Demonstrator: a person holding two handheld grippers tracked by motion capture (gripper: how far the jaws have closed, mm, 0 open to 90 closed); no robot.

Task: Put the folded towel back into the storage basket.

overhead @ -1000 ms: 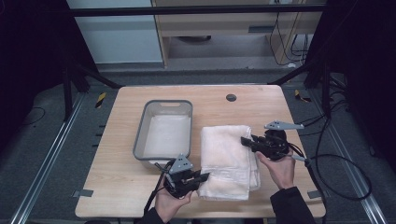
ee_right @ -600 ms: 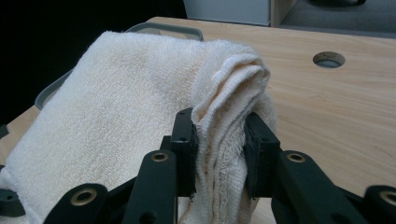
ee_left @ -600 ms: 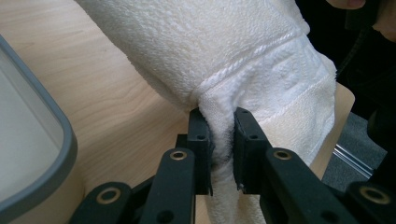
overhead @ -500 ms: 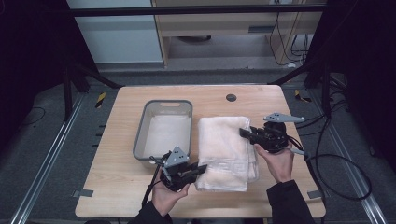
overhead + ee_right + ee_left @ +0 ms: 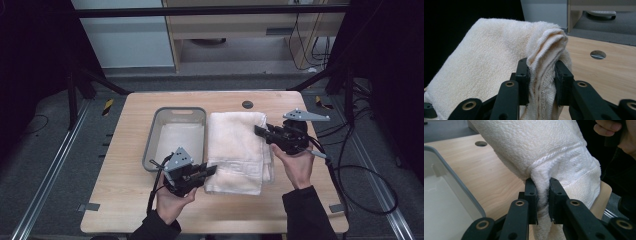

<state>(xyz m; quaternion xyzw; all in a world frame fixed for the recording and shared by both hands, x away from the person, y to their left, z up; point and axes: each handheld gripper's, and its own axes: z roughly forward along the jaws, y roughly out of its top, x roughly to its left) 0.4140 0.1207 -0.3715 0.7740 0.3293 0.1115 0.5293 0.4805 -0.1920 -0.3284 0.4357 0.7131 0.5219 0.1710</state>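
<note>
Towel now shifted toward the grey bin, both hand-held grippers clamped on its edges.

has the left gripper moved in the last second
Yes. In the high view the left hand-held gripper, shut on the towel, has slid left along the table's near side, toward the tray.

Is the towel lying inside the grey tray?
No, the towel lies on the table beside the tray, with both grippers pinching its edges.
</note>
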